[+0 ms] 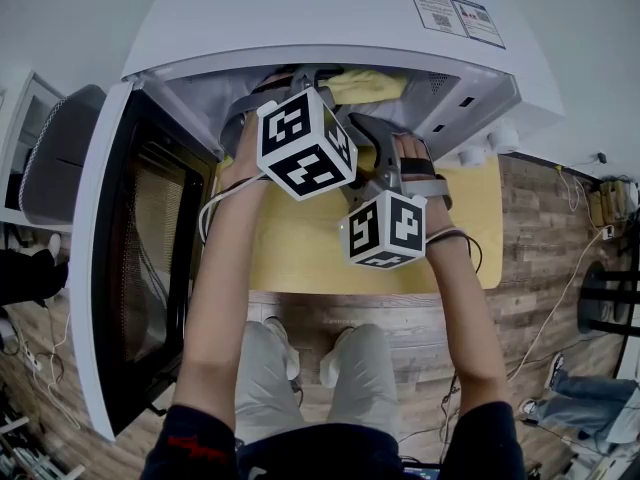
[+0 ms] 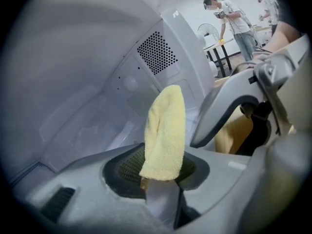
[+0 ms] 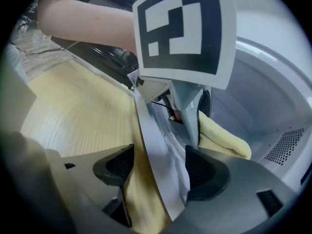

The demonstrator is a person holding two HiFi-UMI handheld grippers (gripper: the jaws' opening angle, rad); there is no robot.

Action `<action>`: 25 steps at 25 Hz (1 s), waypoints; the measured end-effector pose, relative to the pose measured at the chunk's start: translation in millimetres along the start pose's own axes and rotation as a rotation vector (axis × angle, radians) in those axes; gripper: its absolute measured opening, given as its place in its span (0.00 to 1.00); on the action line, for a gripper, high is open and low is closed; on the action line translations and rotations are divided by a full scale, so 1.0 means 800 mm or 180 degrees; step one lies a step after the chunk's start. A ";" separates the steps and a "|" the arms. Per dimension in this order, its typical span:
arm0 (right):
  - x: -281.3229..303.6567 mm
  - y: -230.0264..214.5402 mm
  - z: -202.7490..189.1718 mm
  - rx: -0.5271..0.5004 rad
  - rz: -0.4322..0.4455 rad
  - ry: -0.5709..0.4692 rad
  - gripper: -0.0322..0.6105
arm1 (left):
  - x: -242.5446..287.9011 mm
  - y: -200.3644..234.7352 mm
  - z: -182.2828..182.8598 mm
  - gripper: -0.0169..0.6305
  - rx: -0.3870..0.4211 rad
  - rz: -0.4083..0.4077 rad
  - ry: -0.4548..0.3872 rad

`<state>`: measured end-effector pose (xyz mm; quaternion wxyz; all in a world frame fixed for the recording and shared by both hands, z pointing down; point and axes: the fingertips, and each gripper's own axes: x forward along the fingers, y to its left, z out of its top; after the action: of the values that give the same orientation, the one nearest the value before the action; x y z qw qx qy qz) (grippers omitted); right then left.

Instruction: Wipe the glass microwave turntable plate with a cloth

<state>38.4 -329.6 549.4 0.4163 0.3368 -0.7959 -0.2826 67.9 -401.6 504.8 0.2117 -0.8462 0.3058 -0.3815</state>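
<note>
I hold one hand-held gripper in each hand, so there are two. Both reach into the one microwave [image 1: 330, 18], and its door [image 1: 140, 258] hangs open beside my left arm.

My left hand-held gripper [image 2: 161, 175] is pinching the one yellow cloth [image 2: 165, 130]. The cloth sticks up out of its jaws, and the back wall of the microwave is past it.

My right hand-held gripper [image 3: 161, 167] has its jaws spread. The rim of the one glass plate [image 3: 152, 145] stands on edge between them. I can see a thin gap by the left jaw, so I think the plate is not squeezed tight yet. The cloth sits on the far side of the plate, just past my right jaws. The yellow worktop [image 3: 73, 106] shows behind the left jaw.

I think this step is rubbing the plate with the cloth. To do it well, I should close my right jaws softly on the rim so the plate cannot slip or tip. Then I should press the flat of the cloth on the glass and slide it slowly. Glass can break, so no hard pushes.
</note>
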 end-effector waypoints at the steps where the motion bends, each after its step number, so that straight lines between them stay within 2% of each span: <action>1: 0.000 0.000 0.000 0.0004 -0.0006 -0.0001 0.51 | 0.000 -0.001 0.001 0.21 0.0017 -0.0010 -0.0009; 16: 0.000 -0.002 -0.001 0.0017 -0.0043 -0.0008 0.51 | 0.002 0.000 0.002 0.21 0.0036 -0.0002 -0.0070; 25: 0.001 -0.002 0.000 0.0014 -0.0039 0.0002 0.51 | 0.004 0.014 -0.009 0.21 -0.0019 0.0192 0.0068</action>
<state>38.9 -330.8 548.7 0.4141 0.3427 -0.7943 -0.2833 59.9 -412.5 504.0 0.2172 -0.8332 0.3345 -0.3831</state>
